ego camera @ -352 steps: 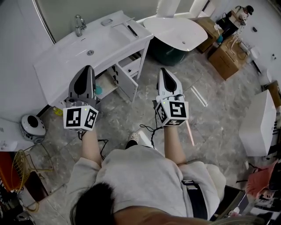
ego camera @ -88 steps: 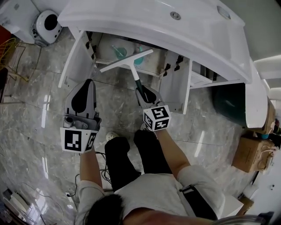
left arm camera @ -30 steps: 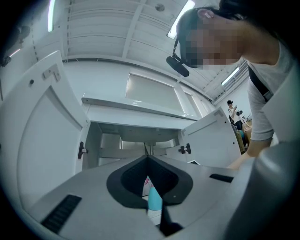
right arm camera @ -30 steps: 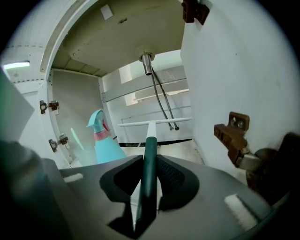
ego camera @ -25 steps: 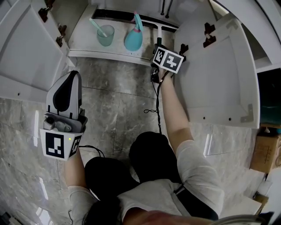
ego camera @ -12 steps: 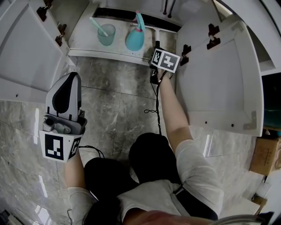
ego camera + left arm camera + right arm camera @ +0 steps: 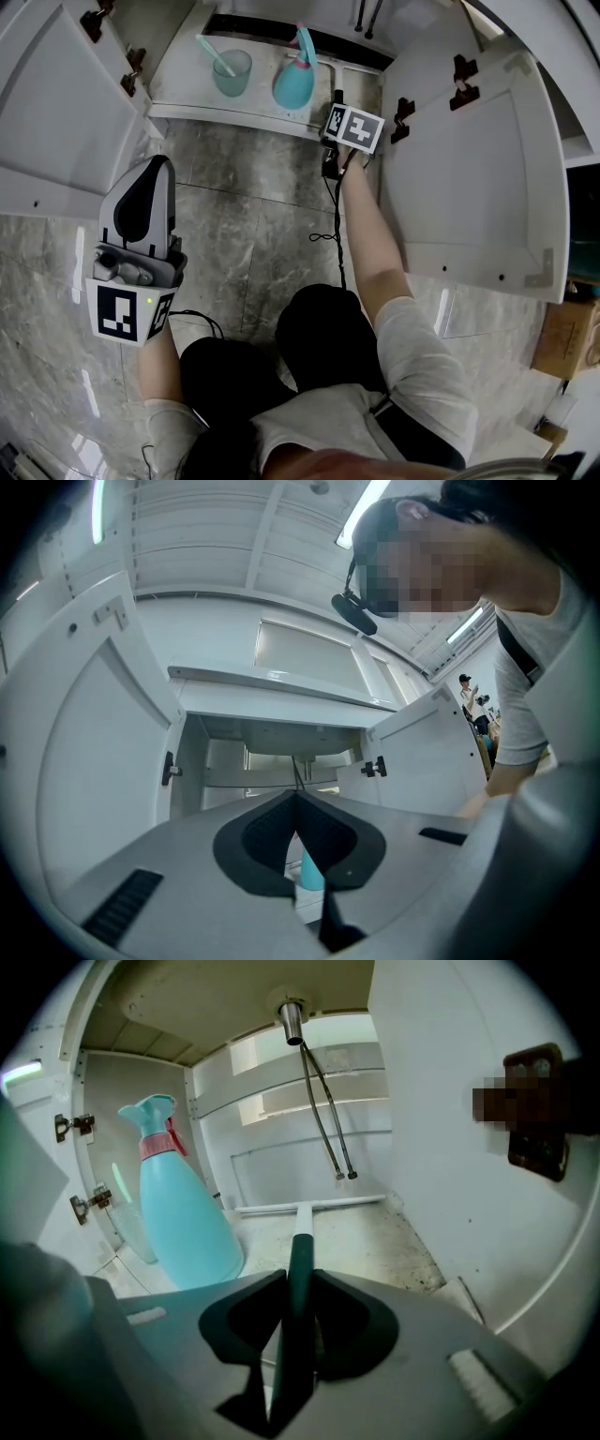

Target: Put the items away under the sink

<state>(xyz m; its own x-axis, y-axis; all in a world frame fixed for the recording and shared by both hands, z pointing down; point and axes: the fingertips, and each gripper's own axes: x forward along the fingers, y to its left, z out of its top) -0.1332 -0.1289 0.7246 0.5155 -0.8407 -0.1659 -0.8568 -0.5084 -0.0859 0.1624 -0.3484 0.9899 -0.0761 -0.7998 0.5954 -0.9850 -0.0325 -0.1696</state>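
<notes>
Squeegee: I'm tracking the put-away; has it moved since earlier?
Yes. The squeegee has gone into the cabinet; its blade now lies at the back, right of the spray bottle.

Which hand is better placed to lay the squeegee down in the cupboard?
Right: the right gripper grips the squeegee inside the cupboard; the left gripper is back over the floor, shut, empty.

cabinet floor (image 7: 178,94): cup (image 7: 232,73) at left | spray bottle (image 7: 293,84) just right of cup | squeegee (image 7: 301,1255) right of spray bottle, head toward back wall
</notes>
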